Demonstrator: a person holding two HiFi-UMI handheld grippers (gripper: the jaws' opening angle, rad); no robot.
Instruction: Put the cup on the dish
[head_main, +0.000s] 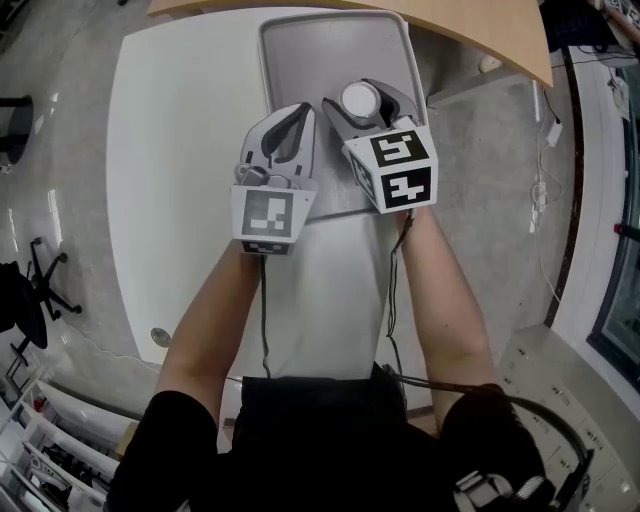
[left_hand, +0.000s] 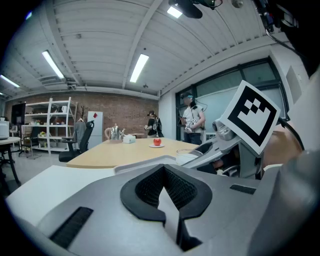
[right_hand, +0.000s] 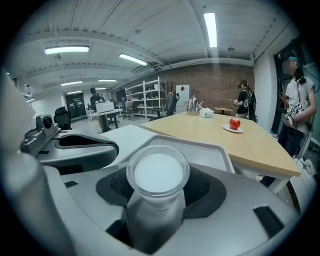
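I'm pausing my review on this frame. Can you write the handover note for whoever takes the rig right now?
Right gripper: shut on the cup, which is held upright between the jaws.
Left gripper: shut and empty, close beside the right one.
Things: the cup is over the near half of the grey dish on the white table. I cannot tell whether it touches the dish.
Done: cup gripped and positioned over the dish.
Left: set the cup down on the dish, open the right jaws, withdraw.

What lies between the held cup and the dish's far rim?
Only bare dish floor lies beyond the cup; the head view and the right gripper view both show it.
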